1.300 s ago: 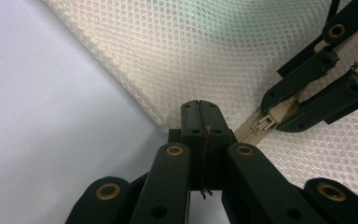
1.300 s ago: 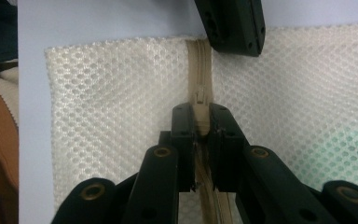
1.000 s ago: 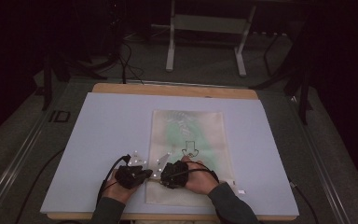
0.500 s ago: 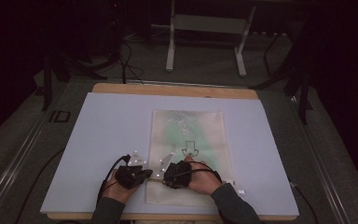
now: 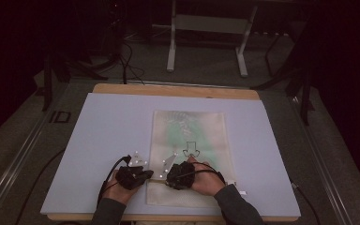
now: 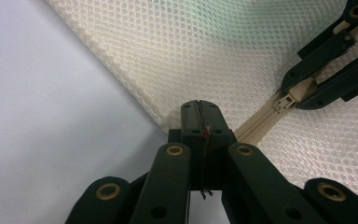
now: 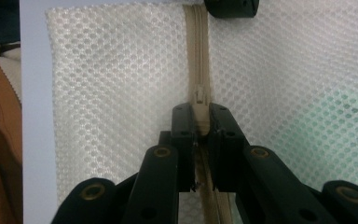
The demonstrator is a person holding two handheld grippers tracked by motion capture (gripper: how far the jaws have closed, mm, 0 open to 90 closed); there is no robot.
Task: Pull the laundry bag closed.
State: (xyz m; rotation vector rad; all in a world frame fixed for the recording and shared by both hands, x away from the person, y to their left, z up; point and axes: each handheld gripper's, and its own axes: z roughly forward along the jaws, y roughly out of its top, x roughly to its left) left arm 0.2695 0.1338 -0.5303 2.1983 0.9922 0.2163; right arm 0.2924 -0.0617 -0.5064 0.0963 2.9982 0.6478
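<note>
No visible change: tongs, mesh bag [image 5: 187, 140] as before.

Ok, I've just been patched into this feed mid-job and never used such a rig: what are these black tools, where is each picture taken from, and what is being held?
No robot arm here: a person holds a two-jaw gripper in each hand. The high view looks down on the table from above the person's side; there the left gripper and the right gripper sit close together at the near end of a pale mesh laundry bag. Something greenish shows faintly through the mesh.

The other two pictures come from cameras riding on the grippers, looking along their black jaws. In the left gripper view the jaws are shut on the bag's edge, where the beige zipper ends. In the right gripper view the jaws are pinched on the zipper pull, partway along the zipper track.

So one hand anchors the bag and the other grips the pull.
</note>
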